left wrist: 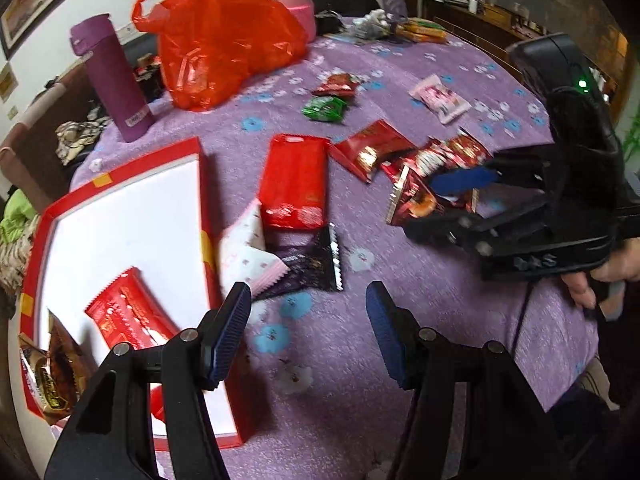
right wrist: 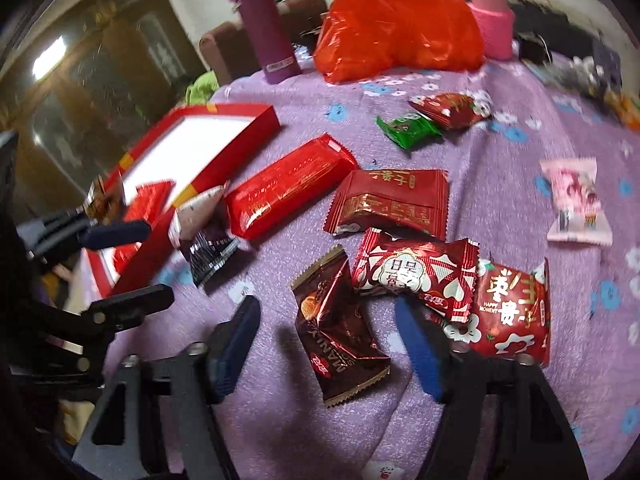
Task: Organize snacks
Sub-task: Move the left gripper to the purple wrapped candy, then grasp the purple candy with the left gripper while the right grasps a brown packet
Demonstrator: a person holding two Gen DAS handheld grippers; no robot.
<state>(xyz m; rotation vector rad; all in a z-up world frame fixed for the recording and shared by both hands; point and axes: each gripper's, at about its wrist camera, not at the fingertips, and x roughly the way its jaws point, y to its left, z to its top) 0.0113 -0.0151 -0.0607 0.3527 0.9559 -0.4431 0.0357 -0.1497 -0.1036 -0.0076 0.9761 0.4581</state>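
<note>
Brown snack packet (right wrist: 340, 328) between right hand-held gripper (right wrist: 328, 344) pads

A lived-in home room, table under a purple flowered cloth (left wrist: 400, 300), framed picture (left wrist: 36, 0) on the wall, dark wooden cabinet (left wrist: 500, 20), thermos flasks (left wrist: 112, 80) stood about

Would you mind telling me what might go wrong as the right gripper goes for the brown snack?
1. The right gripper straddles the brown snack, but its right finger sits against the red heart-print packet, so closing may drag or pinch that too.
2. The crinkled wrapper may slip out.
3. The left gripper hovers open near the red box, so the hands may collide there.
</note>
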